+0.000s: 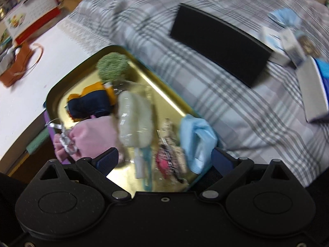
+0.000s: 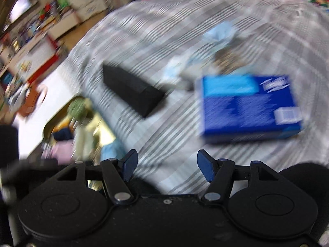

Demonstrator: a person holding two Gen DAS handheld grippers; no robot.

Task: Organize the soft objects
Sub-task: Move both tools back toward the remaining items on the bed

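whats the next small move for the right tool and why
Probably ease the right tool forward toward the crumpled light blue cloth beyond the blue box. Its jaws are open and empty, that cloth lies loose on the plaid blanket, and the other soft items already sit in the gold tray.

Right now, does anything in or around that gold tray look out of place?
Yes. A light blue cloth hangs over the shallow gold metal tray's near-right rim instead of lying inside. Another crumpled light blue cloth lies apart on the grey plaid bedcover, beyond the flat black box.
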